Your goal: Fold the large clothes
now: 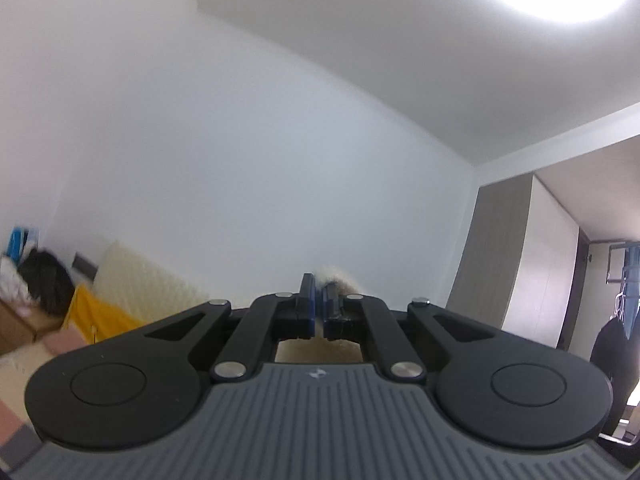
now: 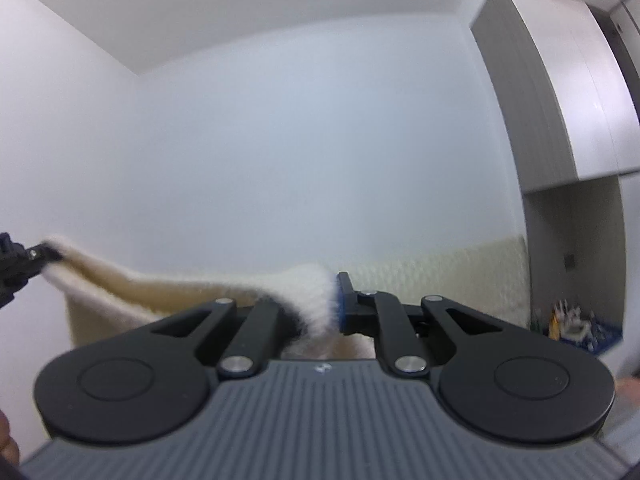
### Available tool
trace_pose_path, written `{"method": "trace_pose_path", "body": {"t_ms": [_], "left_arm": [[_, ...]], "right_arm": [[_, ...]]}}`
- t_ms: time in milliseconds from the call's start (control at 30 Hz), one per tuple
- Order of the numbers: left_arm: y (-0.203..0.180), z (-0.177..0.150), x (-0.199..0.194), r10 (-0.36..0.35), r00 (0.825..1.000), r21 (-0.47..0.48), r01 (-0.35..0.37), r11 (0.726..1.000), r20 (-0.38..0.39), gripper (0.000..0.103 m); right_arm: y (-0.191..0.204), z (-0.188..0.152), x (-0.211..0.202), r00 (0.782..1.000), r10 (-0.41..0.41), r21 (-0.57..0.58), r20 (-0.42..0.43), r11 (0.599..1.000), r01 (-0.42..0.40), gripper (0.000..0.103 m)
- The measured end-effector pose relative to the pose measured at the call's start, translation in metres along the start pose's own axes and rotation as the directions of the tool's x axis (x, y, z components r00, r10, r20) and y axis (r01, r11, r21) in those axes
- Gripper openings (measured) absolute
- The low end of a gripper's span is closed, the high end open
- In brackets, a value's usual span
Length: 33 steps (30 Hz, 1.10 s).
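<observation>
Dark bundle (image 1: 46, 282): at 9 o'clock in the left wrist view, a blurred black heap on top of a cardboard box (image 1: 22, 322).
Yellow cloth (image 1: 94, 314): just right of the bundle, draped in front of a cream quilted panel (image 1: 144, 280) that leans on the white wall (image 1: 240, 160).
Left gripper (image 1: 319, 300): blue-padded fingers drawn almost together, a slim gap left; a cream fleece garment (image 1: 338, 278) pokes out at 1 o'clock from the tips, and tan cloth shows below between the linkages. From the right wrist view this gripper (image 2: 44, 255) sits at 9 o'clock, pinching a corner of the garment.
Fleece garment (image 2: 160, 292): held up in the air, stretched between the two grippers and sagging in the middle, fluffy cream edge on top, tan face hanging below.
Right gripper (image 2: 320, 300): closed on the garment's other end; white pile bulges over and hides the left finger, while the right finger's blue pad (image 2: 341, 300) presses against it.
Wardrobe (image 2: 560, 120): grey and white, at 2 o'clock in the right wrist view.
Blue crate (image 2: 584, 332): at 4 o'clock below the wardrobe, holding small items too blurred to name.
</observation>
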State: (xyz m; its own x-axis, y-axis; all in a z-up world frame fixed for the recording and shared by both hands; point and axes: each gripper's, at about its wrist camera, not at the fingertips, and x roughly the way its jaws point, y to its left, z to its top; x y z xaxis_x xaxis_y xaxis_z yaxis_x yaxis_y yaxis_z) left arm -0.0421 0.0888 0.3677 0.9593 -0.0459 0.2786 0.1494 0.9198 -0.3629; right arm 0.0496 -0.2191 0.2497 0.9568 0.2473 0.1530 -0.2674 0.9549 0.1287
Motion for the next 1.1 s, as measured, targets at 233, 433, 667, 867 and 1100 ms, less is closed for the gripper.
{"method": "trace_pose_path", "body": {"t_ms": [233, 433, 667, 867, 1100], "left_arm": [[-0.015, 0.031, 0.012, 0.065, 0.995, 0.094, -0.072, 0.993, 0.070, 0.004], [0.042, -0.019, 0.074, 0.175, 0.983, 0.104, -0.169, 0.980, -0.052, 0.004], [0.149, -0.135, 0.182, 0.304, 0.927, 0.122, -0.283, 0.951, -0.219, 0.004], [0.254, -0.251, 0.306, 0.383, 0.861, 0.127, -0.362, 0.924, -0.334, 0.004], [0.379, -0.439, 0.457, 0.432, 0.770, 0.191, -0.389, 0.901, -0.469, 0.004]], "right_arm": [[0.019, 0.031, 0.024, 0.999, 0.049, -0.088, 0.013, 0.995, -0.048, 0.011], [0.014, -0.028, 0.129, 0.976, 0.076, -0.009, -0.204, 0.997, -0.080, 0.011], [0.016, -0.158, 0.292, 0.905, 0.066, 0.043, -0.421, 0.998, -0.053, 0.011], [0.043, -0.273, 0.422, 0.858, 0.008, -0.011, -0.514, 1.000, -0.016, 0.011], [0.065, -0.424, 0.526, 0.796, -0.094, -0.069, -0.598, 0.995, 0.066, 0.011]]}}
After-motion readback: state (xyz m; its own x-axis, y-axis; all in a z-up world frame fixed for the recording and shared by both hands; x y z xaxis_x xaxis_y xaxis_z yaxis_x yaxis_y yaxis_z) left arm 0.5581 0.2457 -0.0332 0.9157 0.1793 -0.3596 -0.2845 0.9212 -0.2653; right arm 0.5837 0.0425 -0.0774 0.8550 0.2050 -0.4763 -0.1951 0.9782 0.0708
